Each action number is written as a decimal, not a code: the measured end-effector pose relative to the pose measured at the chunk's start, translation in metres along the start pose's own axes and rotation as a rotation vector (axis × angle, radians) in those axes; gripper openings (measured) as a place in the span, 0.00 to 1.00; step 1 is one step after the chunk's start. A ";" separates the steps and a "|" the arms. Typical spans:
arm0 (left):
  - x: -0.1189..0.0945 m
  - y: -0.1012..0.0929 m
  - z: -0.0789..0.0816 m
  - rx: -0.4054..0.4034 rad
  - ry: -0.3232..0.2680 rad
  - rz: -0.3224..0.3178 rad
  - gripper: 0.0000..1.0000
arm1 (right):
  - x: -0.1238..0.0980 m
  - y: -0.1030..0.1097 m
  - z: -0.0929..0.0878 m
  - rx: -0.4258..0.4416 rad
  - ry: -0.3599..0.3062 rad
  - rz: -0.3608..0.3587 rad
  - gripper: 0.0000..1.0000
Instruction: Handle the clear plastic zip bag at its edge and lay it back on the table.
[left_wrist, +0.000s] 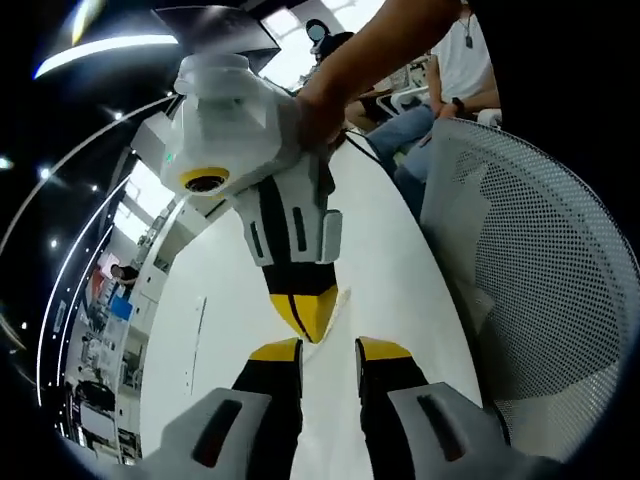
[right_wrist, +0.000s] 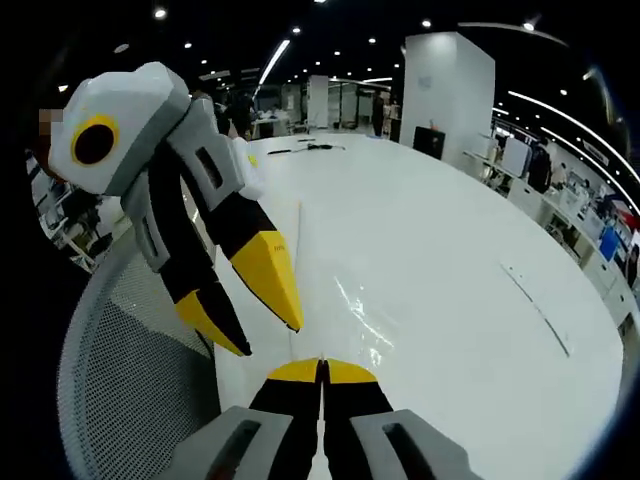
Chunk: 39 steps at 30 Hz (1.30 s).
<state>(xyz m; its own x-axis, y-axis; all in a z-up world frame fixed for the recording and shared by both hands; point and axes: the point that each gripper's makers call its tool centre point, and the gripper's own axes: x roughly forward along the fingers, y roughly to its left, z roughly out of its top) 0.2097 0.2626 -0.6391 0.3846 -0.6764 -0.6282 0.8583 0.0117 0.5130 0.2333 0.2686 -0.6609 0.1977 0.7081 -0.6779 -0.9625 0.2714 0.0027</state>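
Worktop (right_wrist: 450, 290) is wide open ahead and to the right of the right tongs (right_wrist: 321, 366), only a thin strip (right_wrist: 535, 308) well off to the right and small dark items (right_wrist: 318, 147) far ahead at the back. Just left of the right tongs the left tongs (right_wrist: 272, 335) hang parted, tips close by, and behind them a mesh chair back (right_wrist: 130, 370) crowds the worktop edge on that side. From the left tongs (left_wrist: 328, 350), the right tongs (left_wrist: 303, 318) sit pinched directly ahead, nearly tip to tip, with the chair (left_wrist: 540, 270) blocking the right and bare worktop to the left.
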 end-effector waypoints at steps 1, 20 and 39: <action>0.001 0.000 -0.001 0.003 0.003 -0.001 0.17 | 0.000 0.000 0.001 0.002 -0.001 -0.001 0.00; 0.016 -0.005 -0.017 0.031 0.067 -0.017 0.01 | -0.008 0.000 0.009 0.055 -0.030 -0.005 0.00; 0.015 -0.002 -0.049 -0.012 0.127 0.020 0.00 | -0.034 -0.031 0.026 0.105 -0.124 -0.119 0.00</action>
<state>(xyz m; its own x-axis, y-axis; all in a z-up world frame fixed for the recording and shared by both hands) 0.2304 0.2883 -0.6780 0.4410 -0.5771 -0.6874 0.8539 0.0340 0.5193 0.2616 0.2530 -0.6182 0.3367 0.7400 -0.5823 -0.9075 0.4199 0.0090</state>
